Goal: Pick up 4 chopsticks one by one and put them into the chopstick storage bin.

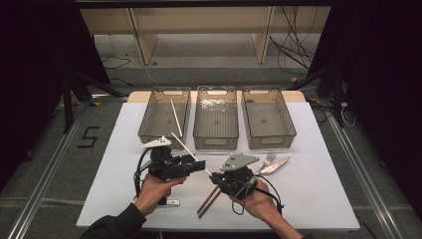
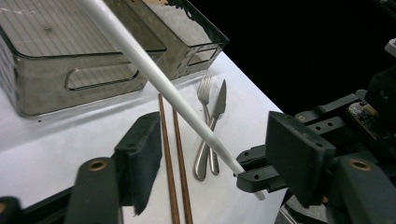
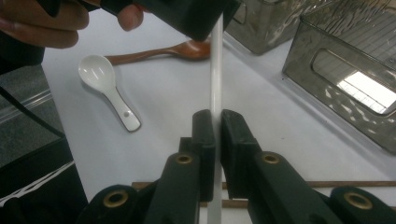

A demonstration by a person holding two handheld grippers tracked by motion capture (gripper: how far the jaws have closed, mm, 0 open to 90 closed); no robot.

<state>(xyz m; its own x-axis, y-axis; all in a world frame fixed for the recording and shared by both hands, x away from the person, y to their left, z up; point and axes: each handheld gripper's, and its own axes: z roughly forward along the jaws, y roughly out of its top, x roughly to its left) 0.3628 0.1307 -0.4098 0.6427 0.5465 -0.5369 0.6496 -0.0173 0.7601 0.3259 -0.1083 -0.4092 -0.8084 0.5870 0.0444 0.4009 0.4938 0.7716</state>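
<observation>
While right gripper (image 3: 216,140) fingers clamp the white chopstick (image 2: 154,74), it crosses between left gripper (image 2: 215,158) fingers, half-wide, untouched.

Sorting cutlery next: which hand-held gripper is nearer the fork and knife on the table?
Right. The right hand-held gripper, shut on a white chopstick, sits just beside the fork and knife; the left hand-held gripper is farther off, across the chopstick.

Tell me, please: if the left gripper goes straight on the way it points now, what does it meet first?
Probably the white chopstick crossing between its open jaws, clamped by the right gripper; depth is unclear.
</observation>
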